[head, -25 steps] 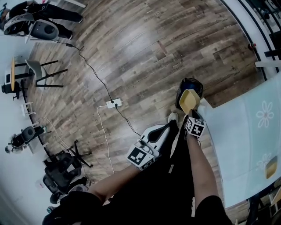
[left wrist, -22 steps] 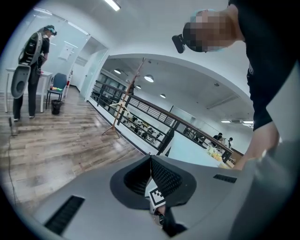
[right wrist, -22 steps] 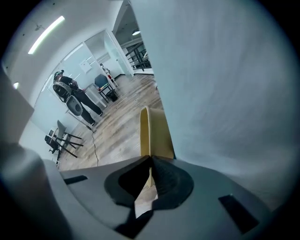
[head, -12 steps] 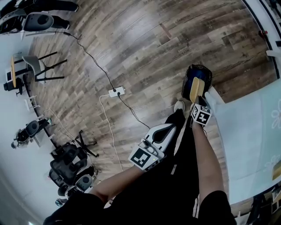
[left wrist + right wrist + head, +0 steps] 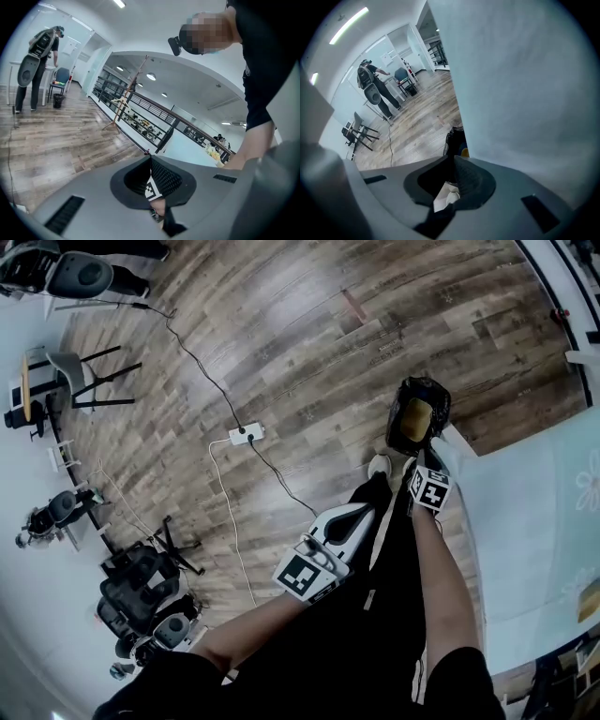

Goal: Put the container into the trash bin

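Note:
The trash bin (image 5: 438, 390), lined with a black bag, stands on the wood floor beside the table's corner. The yellow container (image 5: 416, 418) sits low inside the bin's mouth. My right gripper (image 5: 421, 457) points steeply down just over the bin, jaws shut on the container's near edge. In the right gripper view a bit of yellow container (image 5: 464, 151) shows past the right gripper (image 5: 454, 157), inside the dark bin (image 5: 452, 138). My left gripper (image 5: 361, 512) hangs lower left, beside my legs, shut and empty; in its own view the left gripper (image 5: 151, 159) has its jaws together.
A table with a pale blue cloth (image 5: 525, 540) fills the right side, its side close to the right gripper (image 5: 525, 93). A power strip (image 5: 244, 434) with cables lies on the floor. Office chairs (image 5: 141, 601) stand at left. A person (image 5: 375, 91) stands far off.
The right gripper has come down with the container, which went from above the bin's rim to inside its mouth. The left gripper sank a little.

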`<state>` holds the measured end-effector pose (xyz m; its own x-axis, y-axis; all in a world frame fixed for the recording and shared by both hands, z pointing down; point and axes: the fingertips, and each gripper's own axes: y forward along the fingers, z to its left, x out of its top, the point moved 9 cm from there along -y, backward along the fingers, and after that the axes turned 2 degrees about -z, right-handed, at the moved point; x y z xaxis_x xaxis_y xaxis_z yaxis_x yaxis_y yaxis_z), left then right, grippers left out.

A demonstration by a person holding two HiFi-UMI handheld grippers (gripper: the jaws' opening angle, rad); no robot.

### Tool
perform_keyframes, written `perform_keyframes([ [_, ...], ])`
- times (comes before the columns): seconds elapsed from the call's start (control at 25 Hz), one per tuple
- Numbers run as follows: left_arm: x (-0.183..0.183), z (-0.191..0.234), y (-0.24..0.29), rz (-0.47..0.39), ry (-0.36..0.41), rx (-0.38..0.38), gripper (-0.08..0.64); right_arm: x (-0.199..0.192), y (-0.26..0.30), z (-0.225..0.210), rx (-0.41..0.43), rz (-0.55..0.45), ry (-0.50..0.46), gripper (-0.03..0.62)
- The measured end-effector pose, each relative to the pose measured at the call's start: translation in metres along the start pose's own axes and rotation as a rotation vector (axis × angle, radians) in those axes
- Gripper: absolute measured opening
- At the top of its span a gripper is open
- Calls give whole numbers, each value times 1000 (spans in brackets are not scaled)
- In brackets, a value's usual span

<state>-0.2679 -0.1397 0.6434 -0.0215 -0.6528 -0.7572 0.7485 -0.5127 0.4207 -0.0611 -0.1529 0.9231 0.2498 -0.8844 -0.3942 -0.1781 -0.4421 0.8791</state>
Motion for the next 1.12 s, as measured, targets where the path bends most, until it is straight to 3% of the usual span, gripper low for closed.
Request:
perform_keyframes([
  [0.16,-1,-5,-11,-1,5,18,15,-3,-17,-2,0,3,-2,43],
  [0.36,12,-6,-22,-77,3,41,15,-5,-42,12,35,-5,-69,43],
  [0.68,36,-13,-47,-117,70,34,15,-7,-107,49,112,-41,-145,43],
  [0.96,54,-48,-56,-101,143,-103,15,0,-200,57,90,-175,-113,43],
  [1.12,51,-59,-37,-91,203,-197,15,-1,-238,33,34,-279,-7,43],
])
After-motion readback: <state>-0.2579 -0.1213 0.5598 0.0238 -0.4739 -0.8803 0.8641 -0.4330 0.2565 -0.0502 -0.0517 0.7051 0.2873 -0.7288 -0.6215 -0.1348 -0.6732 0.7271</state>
